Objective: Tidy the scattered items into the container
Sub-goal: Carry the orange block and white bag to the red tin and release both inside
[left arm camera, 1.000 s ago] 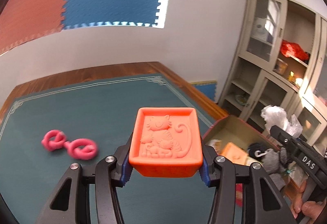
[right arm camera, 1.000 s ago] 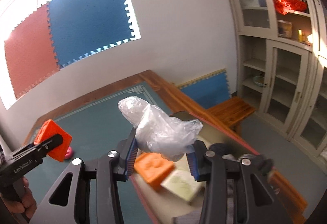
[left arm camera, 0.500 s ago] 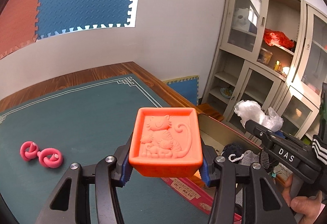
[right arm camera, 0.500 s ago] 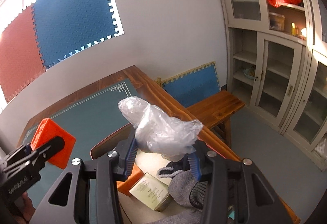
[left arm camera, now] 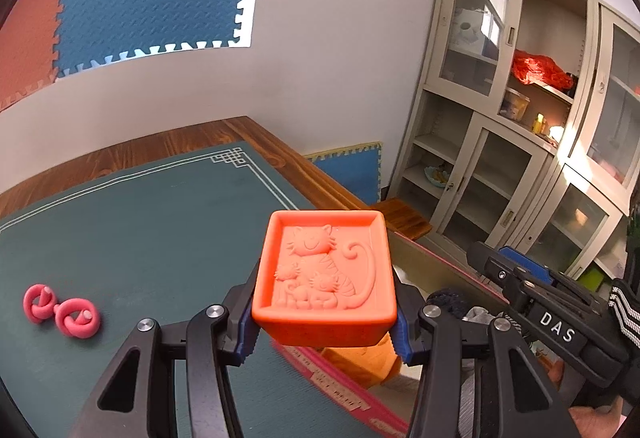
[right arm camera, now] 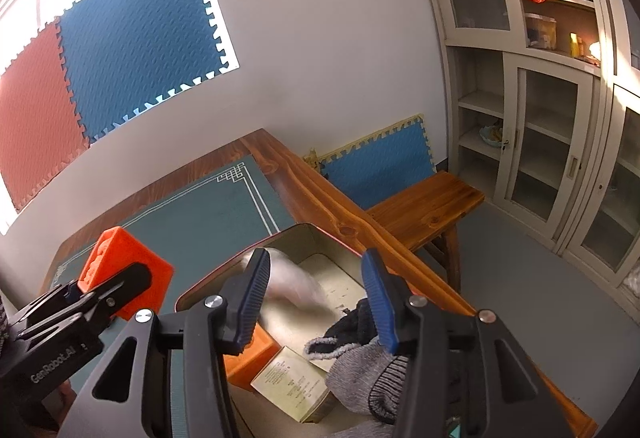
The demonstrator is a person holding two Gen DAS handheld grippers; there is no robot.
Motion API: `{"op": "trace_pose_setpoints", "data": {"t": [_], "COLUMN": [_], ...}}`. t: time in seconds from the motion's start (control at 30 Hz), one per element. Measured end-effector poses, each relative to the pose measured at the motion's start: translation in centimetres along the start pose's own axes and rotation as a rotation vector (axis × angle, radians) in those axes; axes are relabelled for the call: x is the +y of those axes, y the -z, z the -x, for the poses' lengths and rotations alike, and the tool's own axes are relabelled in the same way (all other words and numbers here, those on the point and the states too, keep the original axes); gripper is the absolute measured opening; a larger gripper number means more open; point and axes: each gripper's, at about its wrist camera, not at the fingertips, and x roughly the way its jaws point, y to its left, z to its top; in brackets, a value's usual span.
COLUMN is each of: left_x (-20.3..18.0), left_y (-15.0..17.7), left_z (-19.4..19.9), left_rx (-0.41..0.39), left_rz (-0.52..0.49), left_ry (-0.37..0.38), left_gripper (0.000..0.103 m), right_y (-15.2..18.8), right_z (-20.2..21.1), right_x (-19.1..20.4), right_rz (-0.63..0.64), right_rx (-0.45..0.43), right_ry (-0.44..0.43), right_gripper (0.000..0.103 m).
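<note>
Your left gripper (left arm camera: 326, 312) pinches a square orange rubbery block (left arm camera: 326, 274) with an embossed cat relief, its blue ribbed pads pressed on both sides, lower centre of the left wrist view. Your right gripper (right arm camera: 316, 302) is opening, nothing between its pads; a blurred crinkly clear plastic bag (right arm camera: 290, 284) shows just behind the left pad, inside the rectangular metal tin (right arm camera: 304, 230), lower centre of the right wrist view. Also in the tin: a grey knit sock (right arm camera: 360, 370), a pale printed carton (right arm camera: 292, 386), another orange block (right arm camera: 252, 354). A pink twisted knot toy (left arm camera: 60, 312) lies on the dark green mat (left arm camera: 140, 230), lower left.
</note>
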Motion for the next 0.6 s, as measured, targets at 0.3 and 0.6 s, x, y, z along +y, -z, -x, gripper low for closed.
{"op": "trace_pose_setpoints", "data": {"t": [0.3,0.6], "left_x": [-1.8,-3.2], "left_y": [-0.5,-1.1], "left_z": [-1.4,-1.4], "left_rx": [0.015,0.001], "left_rz": [-0.019,-0.054], "left_ry": [0.043,0.077], "left_gripper": [0.054,0.054], "right_y": [0.1,0.2], "right_z": [1.6,2.7], "right_x": [-1.4,-2.6], "right_rz": [-0.065,-0.101], "right_rx": [-0.064,-0.092], "right_ry": [0.019,0.058], "right_gripper": [0.052,0.052]}}
